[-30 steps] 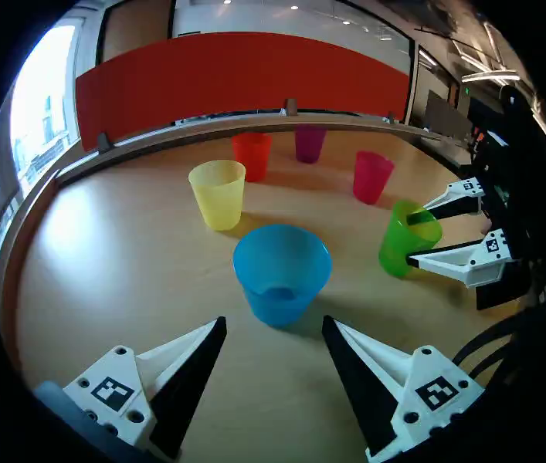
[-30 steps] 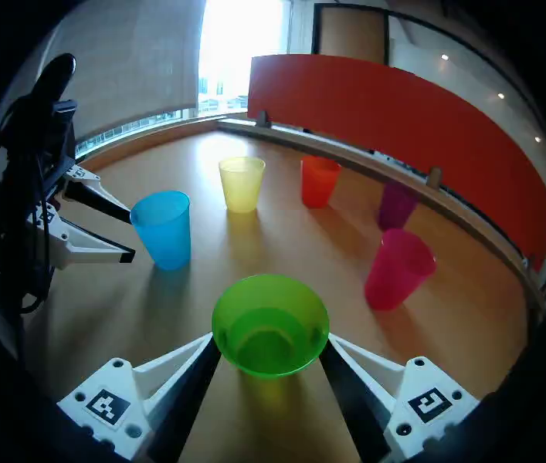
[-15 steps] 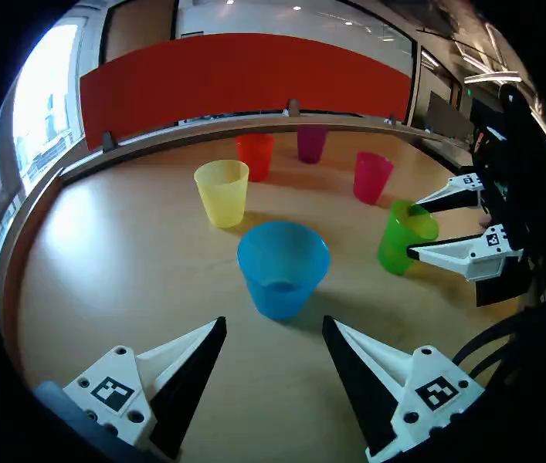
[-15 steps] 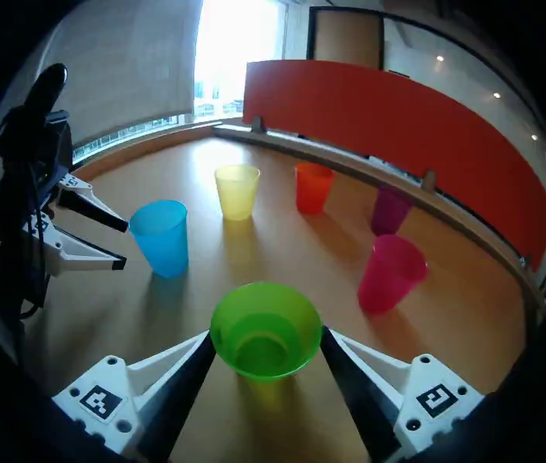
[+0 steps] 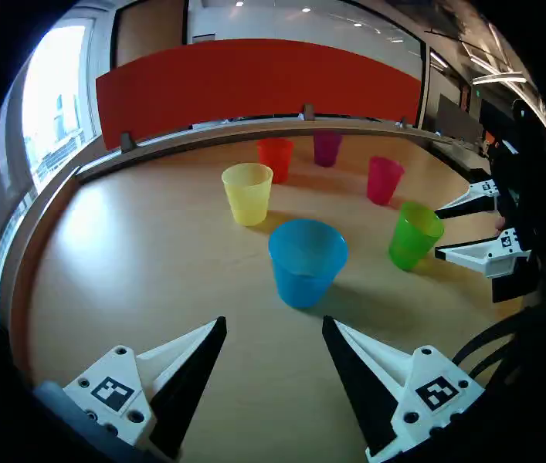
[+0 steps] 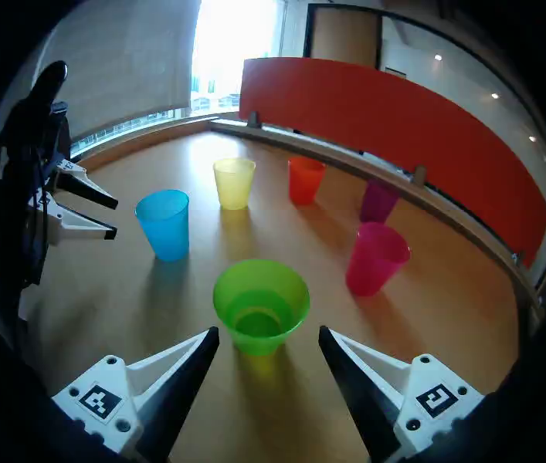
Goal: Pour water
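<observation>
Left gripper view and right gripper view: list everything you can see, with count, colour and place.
blue cup: one, blue, mid-table, upright
green cup: one, green, beside the blue one, upright
yellow cup: one, yellow, beyond the blue one
orange cup: one, orange-red, near the far edge
purple cup: one, purple, near the far edge
pink cup: one, pink, beyond the green one
table: one, light wood
partition: one, red, along the table's far edge
window: one, bright, behind the table
left tool: one, white and black, open, facing the blue cup
right tool: one, white and black, open, green cup just ahead of its fingers
</observation>
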A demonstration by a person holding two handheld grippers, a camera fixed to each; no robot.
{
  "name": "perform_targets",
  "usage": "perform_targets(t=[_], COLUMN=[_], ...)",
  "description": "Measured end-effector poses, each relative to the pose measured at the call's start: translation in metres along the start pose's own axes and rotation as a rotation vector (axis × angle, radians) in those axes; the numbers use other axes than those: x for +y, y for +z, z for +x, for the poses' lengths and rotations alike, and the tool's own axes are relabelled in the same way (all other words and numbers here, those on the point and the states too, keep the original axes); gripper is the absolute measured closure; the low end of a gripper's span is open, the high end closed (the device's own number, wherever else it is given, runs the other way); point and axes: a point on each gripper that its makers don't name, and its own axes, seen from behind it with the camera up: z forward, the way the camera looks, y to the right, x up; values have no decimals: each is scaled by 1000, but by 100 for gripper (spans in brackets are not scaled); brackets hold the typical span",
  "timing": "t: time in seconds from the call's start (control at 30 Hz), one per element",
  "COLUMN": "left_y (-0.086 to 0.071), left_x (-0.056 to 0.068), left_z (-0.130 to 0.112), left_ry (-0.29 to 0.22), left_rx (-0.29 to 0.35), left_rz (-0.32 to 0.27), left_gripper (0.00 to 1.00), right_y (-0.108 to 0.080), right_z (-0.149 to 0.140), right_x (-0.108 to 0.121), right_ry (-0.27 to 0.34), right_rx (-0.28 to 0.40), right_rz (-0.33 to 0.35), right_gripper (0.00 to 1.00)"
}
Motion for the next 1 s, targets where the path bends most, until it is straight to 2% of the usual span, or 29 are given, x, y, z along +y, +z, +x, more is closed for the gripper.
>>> perform_targets(t=[0.27, 0.57, 0.8, 1.0], left_y=[-27, -55, -65, -66], left_x=[-24, -55, -82, -97], left_z=[2, 10, 29, 47], left_ry=[-32, -82, -118, -135], left_rx=[34, 102, 181, 260], left_rz=[63, 145, 189, 215], left_gripper=[8, 8, 8, 8], right_y=[-38, -81, -113, -134], right_z=[-5, 15, 34, 51], right_x=[9, 35, 71, 97], right_ry=[67, 202, 280, 302], right_rx=[19, 123, 234, 323], right_rz=[-68, -215, -351, -444], right_gripper=[0, 0, 0, 0])
